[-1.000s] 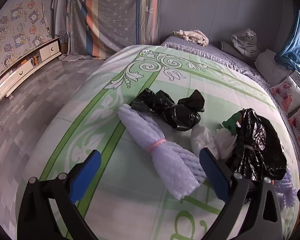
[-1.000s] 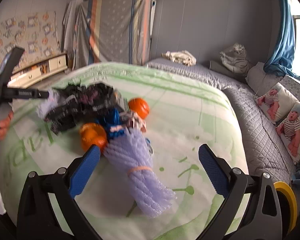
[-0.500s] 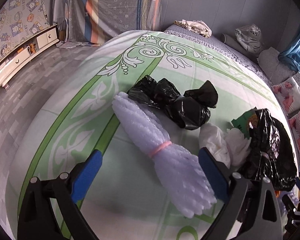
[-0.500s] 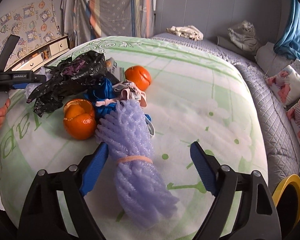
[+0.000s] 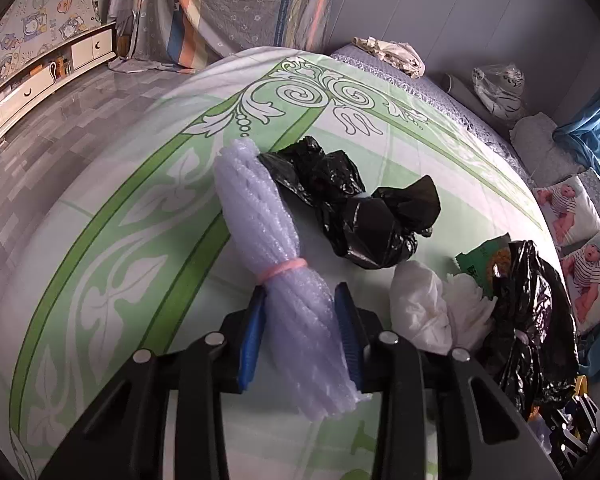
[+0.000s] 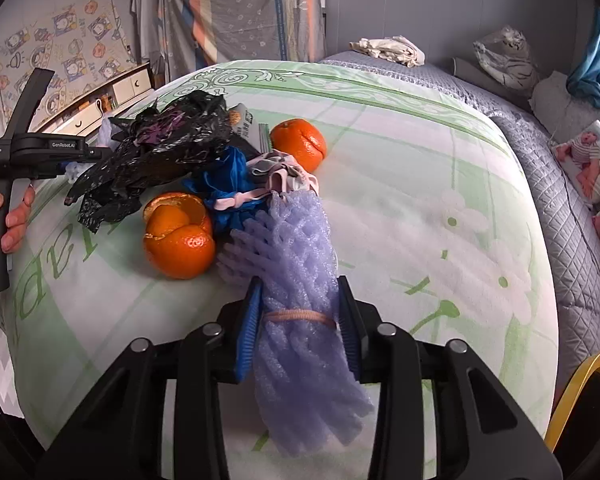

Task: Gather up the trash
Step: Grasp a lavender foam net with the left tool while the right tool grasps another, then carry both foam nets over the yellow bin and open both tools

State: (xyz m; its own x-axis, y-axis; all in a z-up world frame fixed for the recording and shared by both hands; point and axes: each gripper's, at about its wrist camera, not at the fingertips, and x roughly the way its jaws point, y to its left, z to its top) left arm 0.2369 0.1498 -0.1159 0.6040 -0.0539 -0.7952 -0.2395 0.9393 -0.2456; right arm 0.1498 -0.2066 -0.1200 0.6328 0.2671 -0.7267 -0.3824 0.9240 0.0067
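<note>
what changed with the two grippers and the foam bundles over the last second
Both grippers moved in and closed. The left gripper now clamps the pale foam net bundle below its pink band; the right gripper clamps the purple foam net bundle at its band. A second ago both stood wide open. The black bags, oranges and bedspread lie as before.

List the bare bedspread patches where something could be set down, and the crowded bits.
Bare: bedspread right of the purple foam bundle, up to the grey quilt; in the left view, the green-bordered stretch left of the white foam bundle. Crowded: black bags, white tissue, oranges.
</note>
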